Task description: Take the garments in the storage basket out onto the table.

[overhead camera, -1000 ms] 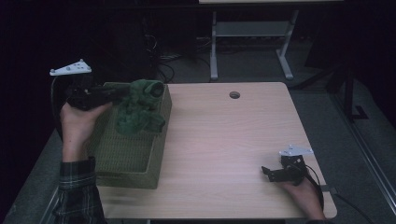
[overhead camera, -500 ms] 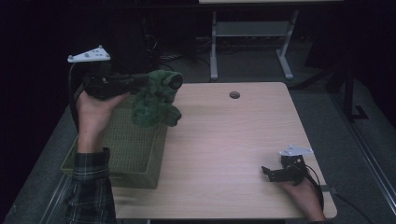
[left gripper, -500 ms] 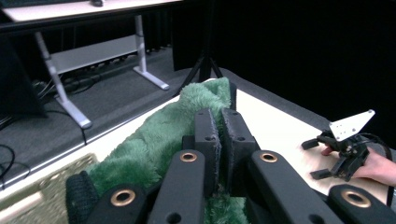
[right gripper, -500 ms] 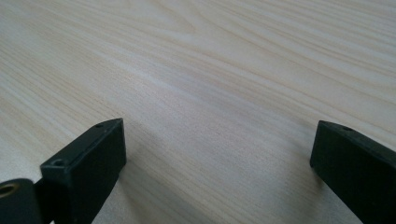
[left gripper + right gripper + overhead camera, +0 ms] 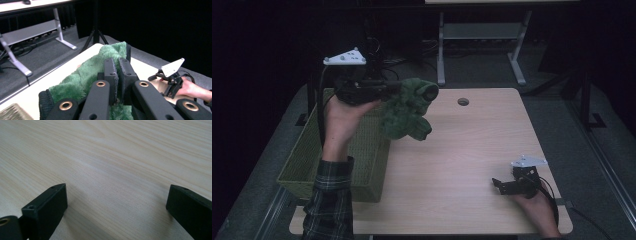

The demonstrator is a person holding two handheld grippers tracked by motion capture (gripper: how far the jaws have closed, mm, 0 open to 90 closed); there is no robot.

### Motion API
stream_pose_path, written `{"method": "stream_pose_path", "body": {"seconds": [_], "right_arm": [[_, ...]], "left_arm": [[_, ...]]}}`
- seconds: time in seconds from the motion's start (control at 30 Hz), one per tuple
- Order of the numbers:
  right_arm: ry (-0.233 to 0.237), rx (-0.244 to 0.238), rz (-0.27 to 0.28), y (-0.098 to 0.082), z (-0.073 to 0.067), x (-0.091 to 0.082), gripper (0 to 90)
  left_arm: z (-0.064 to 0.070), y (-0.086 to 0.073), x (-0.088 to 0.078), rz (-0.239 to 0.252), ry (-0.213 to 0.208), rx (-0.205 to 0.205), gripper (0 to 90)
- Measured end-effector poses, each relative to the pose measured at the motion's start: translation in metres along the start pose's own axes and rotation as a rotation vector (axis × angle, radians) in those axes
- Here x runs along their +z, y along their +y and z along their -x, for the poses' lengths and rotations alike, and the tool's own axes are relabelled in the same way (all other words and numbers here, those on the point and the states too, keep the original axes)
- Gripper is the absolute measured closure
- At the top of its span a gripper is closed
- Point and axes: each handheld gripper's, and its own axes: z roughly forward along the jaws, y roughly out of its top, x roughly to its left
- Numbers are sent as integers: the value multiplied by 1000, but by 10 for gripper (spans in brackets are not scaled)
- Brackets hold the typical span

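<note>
From the high view, the left tool (image 5: 398, 89) is clamped on a green plush cloth (image 5: 407, 112) and holds it in the air, above the spot where the woven basket (image 5: 307, 165) meets the bare wood of the desk (image 5: 472, 150). Most of the cloth hangs below the tool, clear of the basket's rim and over the desk's far left part. The right tool (image 5: 498, 183) rests low on the desk near its front right corner, well apart from the cloth. The step in hand looks like the carry: the cloth is out of the basket and not yet set down.

In the left gripper view, the two black jaws stand almost together with the cloth (image 5: 82, 80) pinched between them, fur bulging out on both sides. Beyond it, farther off, the right tool (image 5: 153, 78) sits on the desk in the other hand (image 5: 192, 88).

In the right gripper view, the right tool (image 5: 117, 202) has its jaws set wide, with nothing between them but the wood grain of the desk (image 5: 112, 157).

The next move, as I judge it, calls for bringing the cloth over open desk, lowering it until it rests there, and only then letting go. If it is to be spread or folded, the idle right tool would need to come across and take a free edge.
</note>
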Motion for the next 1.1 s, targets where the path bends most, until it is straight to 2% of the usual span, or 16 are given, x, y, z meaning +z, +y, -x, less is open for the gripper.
{"method": "stream_pose_path", "body": {"seconds": [0.23, 0.5, 1.1], "right_arm": [[0, 0, 0, 0, 0, 0, 32], [1, 2, 1, 0, 0, 0, 32], [1, 4, 0, 0, 0, 0, 32]], "left_arm": [[14, 0, 24, -19, -40, 25, 861], [30, -9, 55, -59, -88, 45, 861], [60, -48, 131, -139, -211, 50, 861]]}}
